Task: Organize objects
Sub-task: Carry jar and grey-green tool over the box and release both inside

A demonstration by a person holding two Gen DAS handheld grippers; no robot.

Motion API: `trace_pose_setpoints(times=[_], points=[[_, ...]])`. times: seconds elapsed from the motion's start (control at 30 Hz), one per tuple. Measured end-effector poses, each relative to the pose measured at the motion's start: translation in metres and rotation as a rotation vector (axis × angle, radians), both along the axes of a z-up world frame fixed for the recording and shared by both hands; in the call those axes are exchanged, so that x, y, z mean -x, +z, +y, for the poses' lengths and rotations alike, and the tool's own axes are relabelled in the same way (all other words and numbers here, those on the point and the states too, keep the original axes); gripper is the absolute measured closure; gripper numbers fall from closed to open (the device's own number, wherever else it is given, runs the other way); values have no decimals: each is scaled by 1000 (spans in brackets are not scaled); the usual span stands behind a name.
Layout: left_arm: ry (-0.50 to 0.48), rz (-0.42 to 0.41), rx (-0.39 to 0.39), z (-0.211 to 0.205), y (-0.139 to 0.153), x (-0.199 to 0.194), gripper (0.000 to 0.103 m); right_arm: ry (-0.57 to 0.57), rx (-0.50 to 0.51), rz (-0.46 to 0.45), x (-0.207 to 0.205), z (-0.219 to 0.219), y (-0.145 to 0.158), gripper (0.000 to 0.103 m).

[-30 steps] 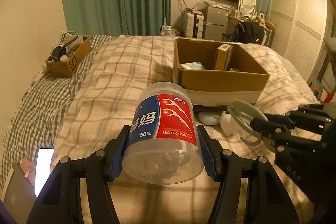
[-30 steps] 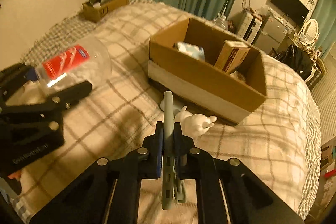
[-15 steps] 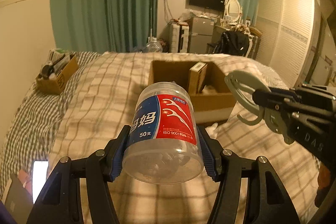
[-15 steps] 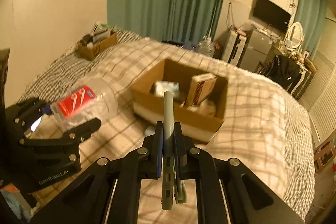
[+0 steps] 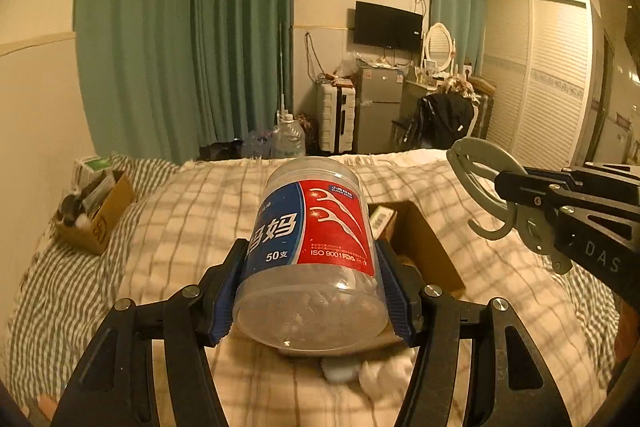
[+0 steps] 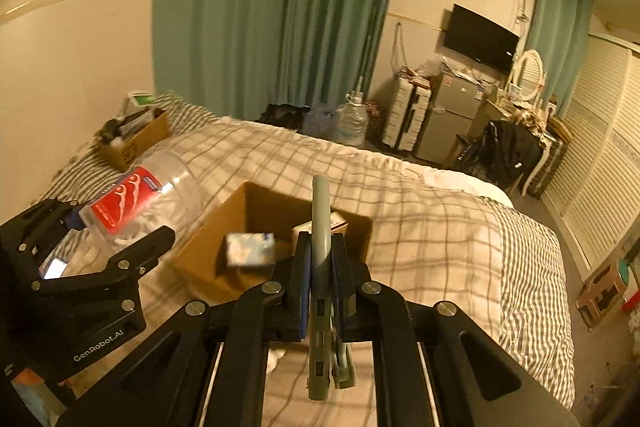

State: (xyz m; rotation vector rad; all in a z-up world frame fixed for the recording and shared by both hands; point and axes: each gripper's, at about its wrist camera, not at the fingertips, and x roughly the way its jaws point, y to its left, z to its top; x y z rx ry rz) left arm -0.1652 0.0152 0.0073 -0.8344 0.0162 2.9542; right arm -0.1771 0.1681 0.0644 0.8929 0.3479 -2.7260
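Note:
My left gripper (image 5: 310, 287) is shut on a clear plastic jar of floss picks (image 5: 316, 251) with a red and blue label, held above the bed. The jar also shows in the right wrist view (image 6: 140, 195). My right gripper (image 6: 321, 267) is shut on a grey-green carabiner clip (image 6: 321, 227), seen edge-on; it also shows in the left wrist view (image 5: 484, 187). An open cardboard box (image 6: 224, 247) sits on the bed below both grippers, holding a pale blue packet (image 6: 250, 247) and a small carton. The left wrist view shows the box's right part (image 5: 424, 243).
A checked blanket (image 6: 420, 227) covers the bed. A smaller cardboard box (image 5: 96, 215) of items sits at the far left by the wall. A white soft toy (image 5: 380, 379) and a pale object lie on the bed under the jar. Furniture stands beyond the bed.
Both grippers have risen and moved forward over the cardboard box, each keeping its hold. The box now lies close beneath them.

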Motion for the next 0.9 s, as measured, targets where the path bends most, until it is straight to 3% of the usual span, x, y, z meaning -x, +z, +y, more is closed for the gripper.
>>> trace_pose_setpoints(times=[0.2,0.43,0.63,0.9], points=[[-14,-16,-16,0,-17,43,40,-47,4,-49,50,9,-16,95],[-39,-74,-8,13,-53,78,40,-92,-8,-171,104,12,-75,95],[-53,-115,0,17,-77,99,40,-67,-3,-226,127,7,-111,95],[-15,-136,-36,2,-93,109,40,-19,64,-210,131,-3,-129,95]])
